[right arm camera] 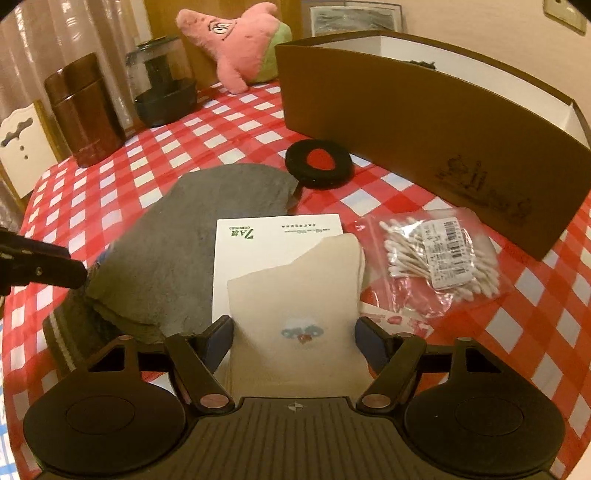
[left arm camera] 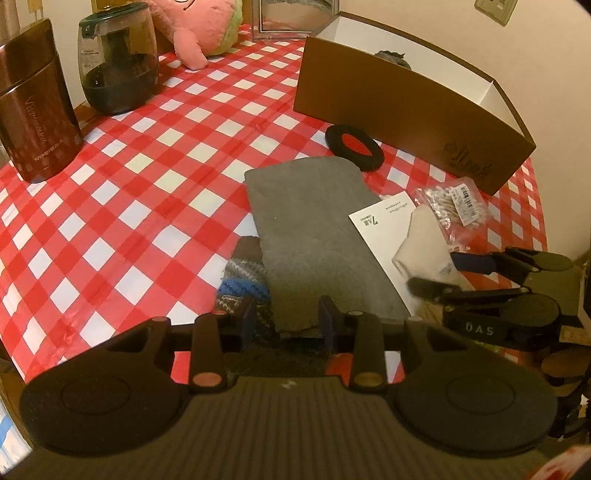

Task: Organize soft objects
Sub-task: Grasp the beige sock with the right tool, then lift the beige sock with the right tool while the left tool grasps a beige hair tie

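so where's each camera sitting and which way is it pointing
Left wrist: on the left gripper, looking forward over the grey cloth between its fingers; the right gripper shows at right.
Right wrist: on the right gripper, looking forward along the cream sock between its fingers; part of the left gripper enters at left.
Both share the checked tablecloth, brown box, black ring, cotton swab bag and pink plush.
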